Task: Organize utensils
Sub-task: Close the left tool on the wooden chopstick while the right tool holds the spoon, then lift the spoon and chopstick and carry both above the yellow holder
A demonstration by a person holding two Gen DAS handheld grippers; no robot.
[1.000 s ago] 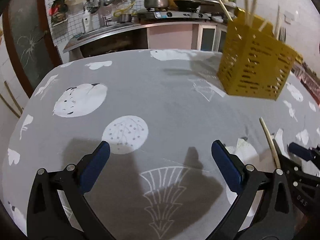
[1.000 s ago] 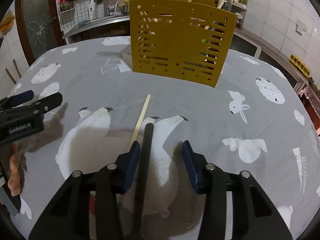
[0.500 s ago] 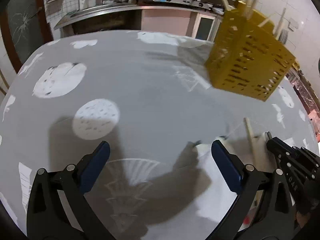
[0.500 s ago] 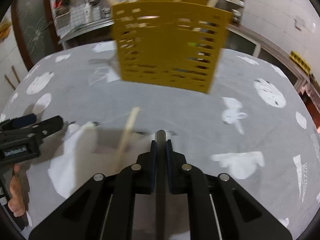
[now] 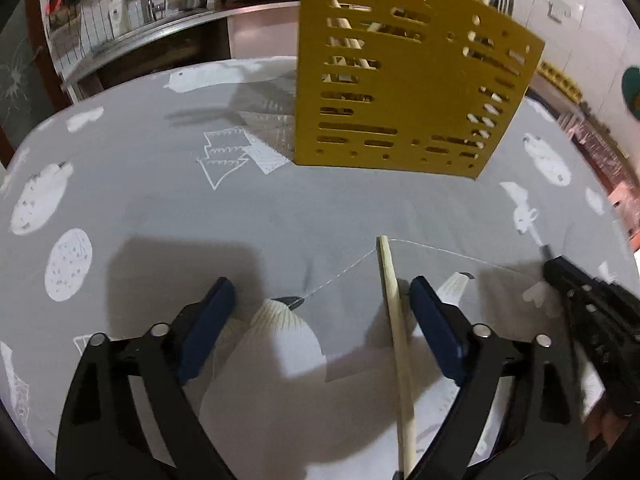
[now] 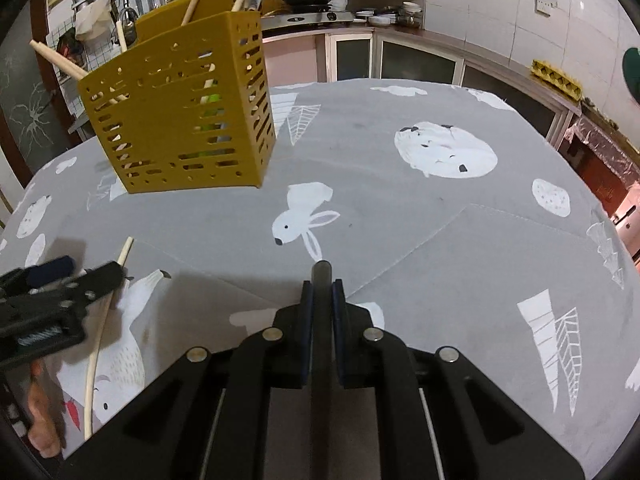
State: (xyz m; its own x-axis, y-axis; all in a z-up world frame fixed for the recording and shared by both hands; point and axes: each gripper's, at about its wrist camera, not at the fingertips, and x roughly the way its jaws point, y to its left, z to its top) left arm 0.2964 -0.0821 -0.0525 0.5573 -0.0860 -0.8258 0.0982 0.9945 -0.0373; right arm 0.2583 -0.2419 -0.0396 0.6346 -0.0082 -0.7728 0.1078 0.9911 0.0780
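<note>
Right wrist view: the right gripper pinched a dark utensil handle above the table.

The yellow holder already held several sticks. One chopstick lay on the cloth, between the spread fingers of the left gripper. It seemed two pieces remained. Open cloth lay toward the holder; the table edge was well apart.

Table: covered, as we see it, by a grey cloth printed with white rabbits, trees and dotted circles. Standing on it at the far left, a yellow slotted utensil caddy. Lying flat nearer, on the left, one pale wooden chopstick.
</note>
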